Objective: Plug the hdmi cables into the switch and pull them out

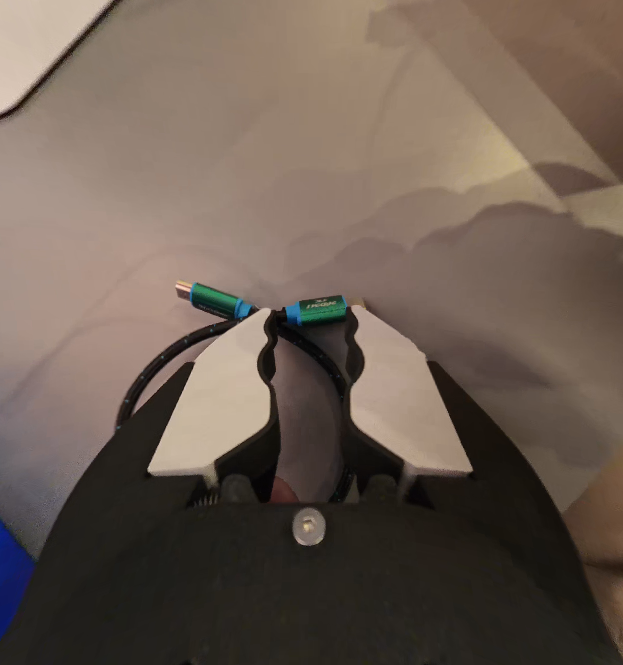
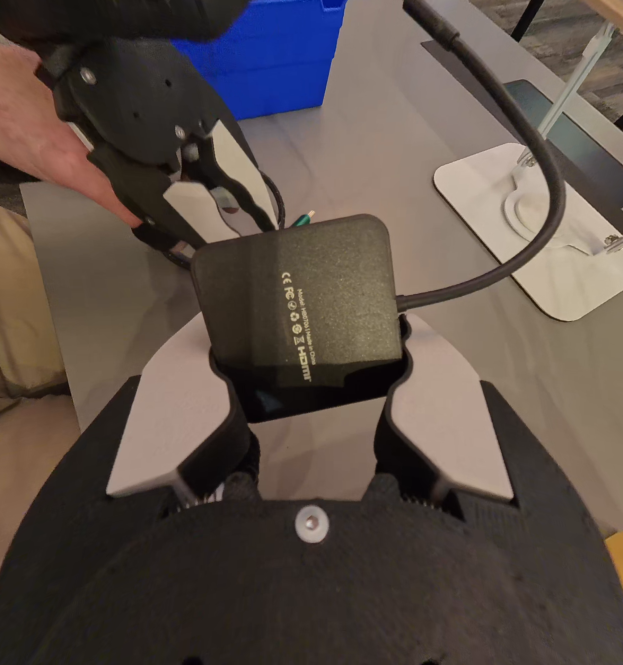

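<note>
In the left wrist view, my left gripper (image 1: 312,311) is open, low over the grey table. A green HDMI plug (image 1: 319,307) lies crosswise between its fingertips. A second green plug (image 1: 209,298) lies just left of the left finger. Their black braided cable (image 1: 148,374) loops under the fingers. My right gripper (image 2: 310,342) is shut on the near edge of the black HDMI switch (image 2: 295,288) and holds it tilted, label side up. The switch's thick black lead (image 2: 540,172) curves off to the far right. The left gripper (image 2: 227,234) sits just behind the switch, beside a green plug (image 2: 304,219).
A blue bin (image 2: 267,61) stands at the back of the table and shows at the lower left in the left wrist view (image 1: 0,561). A white monitor stand base (image 2: 540,230) sits to the right, also in the left wrist view (image 1: 25,46). A person's hand (image 2: 33,126) holds the left gripper.
</note>
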Motion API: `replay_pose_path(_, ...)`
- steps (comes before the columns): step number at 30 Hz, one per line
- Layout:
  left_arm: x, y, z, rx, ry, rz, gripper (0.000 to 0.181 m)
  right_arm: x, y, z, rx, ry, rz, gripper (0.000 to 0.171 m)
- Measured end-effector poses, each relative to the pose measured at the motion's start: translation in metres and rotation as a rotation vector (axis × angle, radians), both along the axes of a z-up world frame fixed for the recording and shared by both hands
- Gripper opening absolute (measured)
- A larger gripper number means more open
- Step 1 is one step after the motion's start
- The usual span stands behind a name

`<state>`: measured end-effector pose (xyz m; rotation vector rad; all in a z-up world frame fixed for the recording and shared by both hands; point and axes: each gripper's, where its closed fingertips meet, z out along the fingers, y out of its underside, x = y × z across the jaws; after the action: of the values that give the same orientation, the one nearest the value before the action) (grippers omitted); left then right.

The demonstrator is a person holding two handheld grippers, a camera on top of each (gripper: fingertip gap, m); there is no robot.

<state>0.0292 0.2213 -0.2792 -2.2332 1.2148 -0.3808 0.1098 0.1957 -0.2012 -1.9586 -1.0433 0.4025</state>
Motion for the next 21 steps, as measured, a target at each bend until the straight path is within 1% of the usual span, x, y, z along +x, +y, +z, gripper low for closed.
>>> replay_pose_path(1,0.000,0.002,0.005,0.002,-0.035,0.016,0.037,0.000,0.000,-0.001,-0.002,-0.003,0.000,0.089)
replay_pose_path(3,-0.004,0.014,0.019,0.012,-0.110,0.099,0.040,0.000,0.000,-0.001,-0.001,-0.003,-0.001,0.089)
replay_pose_path(6,-0.018,0.033,0.022,0.035,-0.073,0.194,0.043,-0.001,0.001,-0.001,-0.007,-0.001,-0.002,0.089)
replay_pose_path(8,-0.015,0.037,0.012,-0.006,-0.043,0.204,0.044,-0.001,0.000,-0.003,-0.013,-0.007,-0.001,0.089)
replay_pose_path(11,-0.017,0.041,-0.015,-0.041,0.086,0.216,0.048,0.000,0.000,-0.002,-0.011,-0.012,-0.008,0.089)
replay_pose_path(12,-0.017,0.042,-0.022,-0.043,0.112,0.221,0.046,0.001,0.001,-0.001,-0.010,-0.010,-0.012,0.089)
replay_pose_path(14,-0.010,0.044,-0.022,-0.053,0.047,0.240,0.030,0.003,0.001,0.000,-0.012,-0.005,-0.020,0.089)
replay_pose_path(18,-0.007,0.040,-0.022,0.022,0.084,0.132,0.021,0.004,0.001,-0.003,-0.025,-0.001,-0.019,0.089)
replay_pose_path(21,-0.004,0.030,-0.020,0.107,0.143,-0.010,0.020,0.001,0.000,-0.004,-0.031,-0.004,-0.007,0.089)
